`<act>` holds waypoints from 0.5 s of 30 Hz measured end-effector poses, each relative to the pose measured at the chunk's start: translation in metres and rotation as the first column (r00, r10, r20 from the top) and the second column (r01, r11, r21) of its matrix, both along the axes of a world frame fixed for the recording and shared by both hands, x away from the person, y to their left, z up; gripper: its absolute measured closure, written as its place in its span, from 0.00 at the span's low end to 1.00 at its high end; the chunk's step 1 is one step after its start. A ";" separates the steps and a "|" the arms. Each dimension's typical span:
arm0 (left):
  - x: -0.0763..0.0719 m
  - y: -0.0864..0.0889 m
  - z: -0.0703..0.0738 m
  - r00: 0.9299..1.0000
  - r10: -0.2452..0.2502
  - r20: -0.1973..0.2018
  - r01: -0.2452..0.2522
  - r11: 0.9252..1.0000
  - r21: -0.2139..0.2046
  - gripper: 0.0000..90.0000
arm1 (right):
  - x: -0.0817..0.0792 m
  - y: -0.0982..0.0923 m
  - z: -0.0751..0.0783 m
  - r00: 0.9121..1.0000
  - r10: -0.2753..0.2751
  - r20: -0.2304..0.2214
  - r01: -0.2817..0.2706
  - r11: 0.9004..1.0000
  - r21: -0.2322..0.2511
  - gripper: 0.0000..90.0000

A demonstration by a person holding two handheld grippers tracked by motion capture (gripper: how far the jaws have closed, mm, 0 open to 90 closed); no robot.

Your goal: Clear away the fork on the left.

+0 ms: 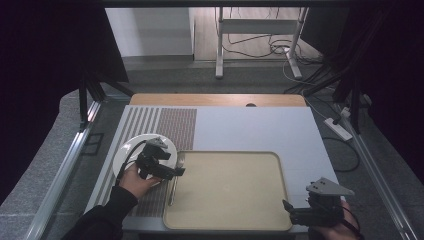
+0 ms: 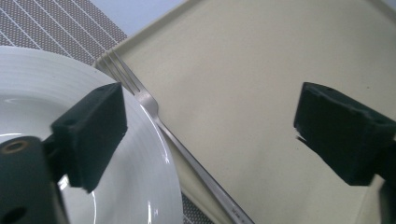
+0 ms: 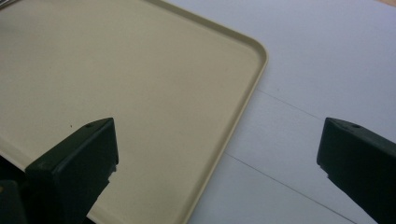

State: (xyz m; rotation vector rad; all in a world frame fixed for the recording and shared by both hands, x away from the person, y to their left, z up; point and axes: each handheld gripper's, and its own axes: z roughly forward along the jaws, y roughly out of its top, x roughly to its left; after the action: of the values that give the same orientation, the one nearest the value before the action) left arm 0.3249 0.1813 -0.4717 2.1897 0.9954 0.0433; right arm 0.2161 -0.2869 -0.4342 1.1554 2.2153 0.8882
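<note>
A beige tray (image 1: 230,185) lies on the table's near middle, bare inside. A white plate (image 1: 131,148) rests on a striped placemat (image 1: 170,125) to the tray's left. A metal fork (image 1: 176,182) lies along the tray's left rim, tines pointing away (image 2: 122,70). My left gripper (image 1: 172,171) hovers over the plate's right edge (image 2: 154,177) and the fork, jaws wide open and holding nothing (image 2: 210,135). My right gripper (image 1: 292,212) is open at the tray's near right corner (image 3: 254,51), nothing between its jaws (image 3: 217,156).
The table top is a pale grey sheet (image 1: 260,127) with a wooden strip (image 1: 215,99) at the far edge. Metal frame rails (image 1: 60,170) run down both sides. Beyond the table stand desk legs (image 1: 219,45), loose cables and a power strip (image 1: 338,128) on the floor.
</note>
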 end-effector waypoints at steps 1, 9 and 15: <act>-0.001 0.003 0.000 1.000 0.000 -0.003 0.000 1.000 -0.011 0.10 | 0.000 0.000 0.000 1.000 0.000 0.000 0.000 1.000 0.000 0.00; -0.008 0.012 0.003 1.000 0.021 0.018 -0.021 0.999 -0.029 0.04 | 0.000 0.000 0.000 1.000 -0.002 0.001 0.002 1.000 0.000 0.00; -0.017 0.019 0.009 0.994 0.043 0.099 -0.042 0.999 -0.019 0.00 | 0.000 -0.001 0.000 1.000 -0.011 -0.001 0.011 1.000 0.007 0.00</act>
State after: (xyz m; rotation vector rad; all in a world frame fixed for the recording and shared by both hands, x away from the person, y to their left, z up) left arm 0.3074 0.2004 -0.4625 2.1291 0.9827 0.1616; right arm 0.2165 -0.2875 -0.4341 1.1703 2.2067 0.8916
